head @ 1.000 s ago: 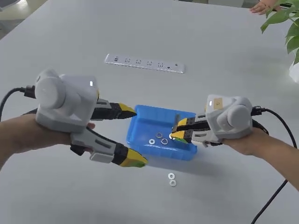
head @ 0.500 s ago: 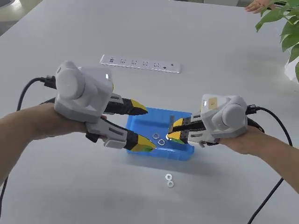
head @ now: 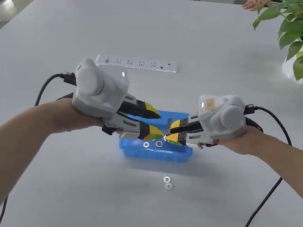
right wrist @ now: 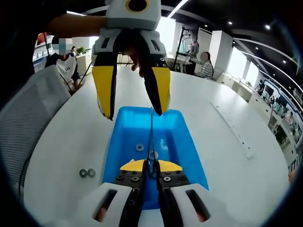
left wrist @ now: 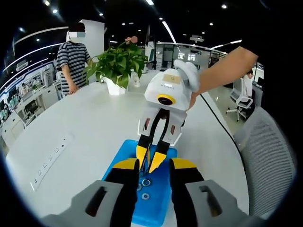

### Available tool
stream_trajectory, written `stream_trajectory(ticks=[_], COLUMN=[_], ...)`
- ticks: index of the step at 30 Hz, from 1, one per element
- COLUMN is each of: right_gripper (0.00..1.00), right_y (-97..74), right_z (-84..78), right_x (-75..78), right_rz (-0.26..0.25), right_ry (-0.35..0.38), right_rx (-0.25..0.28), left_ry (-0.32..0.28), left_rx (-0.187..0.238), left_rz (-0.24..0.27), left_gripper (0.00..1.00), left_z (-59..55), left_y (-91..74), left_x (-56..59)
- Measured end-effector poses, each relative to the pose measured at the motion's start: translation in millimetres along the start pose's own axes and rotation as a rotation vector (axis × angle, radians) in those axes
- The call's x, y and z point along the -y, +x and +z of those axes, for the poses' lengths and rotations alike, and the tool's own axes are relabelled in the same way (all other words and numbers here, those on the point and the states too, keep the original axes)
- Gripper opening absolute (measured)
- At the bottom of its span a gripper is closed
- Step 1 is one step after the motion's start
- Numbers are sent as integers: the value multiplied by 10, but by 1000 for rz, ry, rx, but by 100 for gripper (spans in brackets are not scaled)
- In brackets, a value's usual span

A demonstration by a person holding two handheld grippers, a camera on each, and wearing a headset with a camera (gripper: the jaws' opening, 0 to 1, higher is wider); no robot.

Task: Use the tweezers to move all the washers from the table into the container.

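Note:
The blue container sits on the white table, with washers lying inside it. Two washers lie on the table just in front of it and appear beside the container as a pair. My right gripper hovers over the container, shut on thin metal tweezers. The tweezers point forward from my right gripper toward the left gripper's jaws. My left gripper is open at the container's far-left side, close to the tweezers' free end. Its jaws face the right gripper.
A white power strip lies on the table behind the container. Green plant leaves hang at the far right edge. Black cables trail from both grippers. People stand and sit in the background around the table.
My left gripper has moved right and in toward the container, ending close to the tweezers. The right gripper has kept its hold over the container. The head camera shifted slightly.

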State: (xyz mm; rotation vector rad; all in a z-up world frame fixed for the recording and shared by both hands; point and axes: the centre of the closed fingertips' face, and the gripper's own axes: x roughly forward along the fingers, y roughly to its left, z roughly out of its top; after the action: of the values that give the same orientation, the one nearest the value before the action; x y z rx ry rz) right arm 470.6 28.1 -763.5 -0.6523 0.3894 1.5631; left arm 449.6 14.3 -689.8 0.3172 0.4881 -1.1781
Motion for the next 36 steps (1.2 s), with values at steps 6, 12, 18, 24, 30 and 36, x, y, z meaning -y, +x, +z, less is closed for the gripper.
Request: stream_trajectory(ticks=[6,12,18,24,30,36], right_gripper=[9,9,9,10,13,16], right_y=[-1,6,6,11,-13,-87], right_z=[-2,-2,-1,-25,-25,-26], right_x=[-4,-8,-24,-31,-21,-26], right_rz=[7,15,23,22,14,2], right_ry=[-2,-10,-24,-33,-13,-2], right_rx=[4,5,3,-10,-11,-10], left_ry=[27,51,71,89,93,96], left_rx=[-3,-6,-4,-10,-15,-22], left_rz=[-21,-42,-56,-70,-62,-49], left_gripper=[24,16,8,7,6,6], left_z=[28,51,72,75,85,92], left_y=[95,168,201,215,217,222], left_x=[-7,-12,-12,-19,-55,-91])
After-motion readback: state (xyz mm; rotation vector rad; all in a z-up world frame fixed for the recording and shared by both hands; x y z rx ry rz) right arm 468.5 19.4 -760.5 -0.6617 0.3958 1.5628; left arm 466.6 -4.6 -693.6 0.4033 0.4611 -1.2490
